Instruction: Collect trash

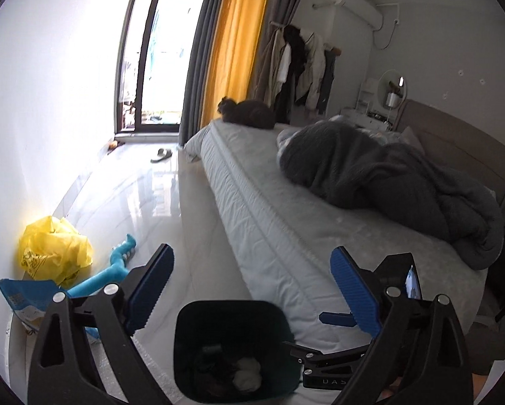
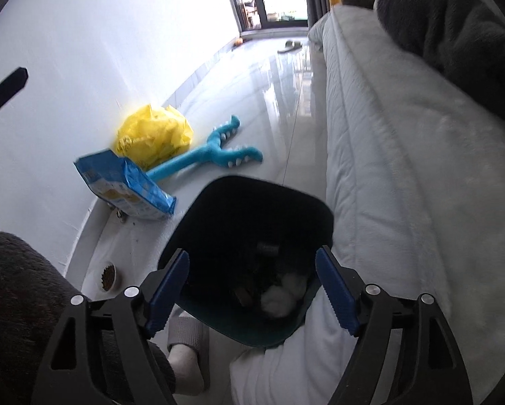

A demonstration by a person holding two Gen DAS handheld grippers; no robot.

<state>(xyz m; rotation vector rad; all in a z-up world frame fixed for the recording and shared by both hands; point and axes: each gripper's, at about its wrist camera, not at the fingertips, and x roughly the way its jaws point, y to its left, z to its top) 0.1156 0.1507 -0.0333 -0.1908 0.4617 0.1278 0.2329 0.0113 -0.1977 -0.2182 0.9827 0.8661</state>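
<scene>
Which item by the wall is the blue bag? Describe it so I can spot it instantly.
Start at the white wall opposite the bed. On the floor along its base, nearest the dark trash bin, lies the blue bag. Unlike the crumpled yellow bag and the turquoise toothed toy behind it, it is a flat, printed blue-and-white packet.

The left wrist view looks from low beside the bed, facing along the glossy white tiled floor (image 1: 124, 199) toward the glazed balcony door (image 1: 151, 50), with the dark plastic waste bin (image 1: 232, 347) close below. The right wrist view sits higher and nearer over that bin (image 2: 262, 222), tilted down, facing the same way. Both share the bin, the crumpled yellow plastic bag (image 1: 55, 249) (image 2: 154, 136), the white quilted mattress edge (image 1: 252, 209) (image 2: 370, 155) and the door.
</scene>
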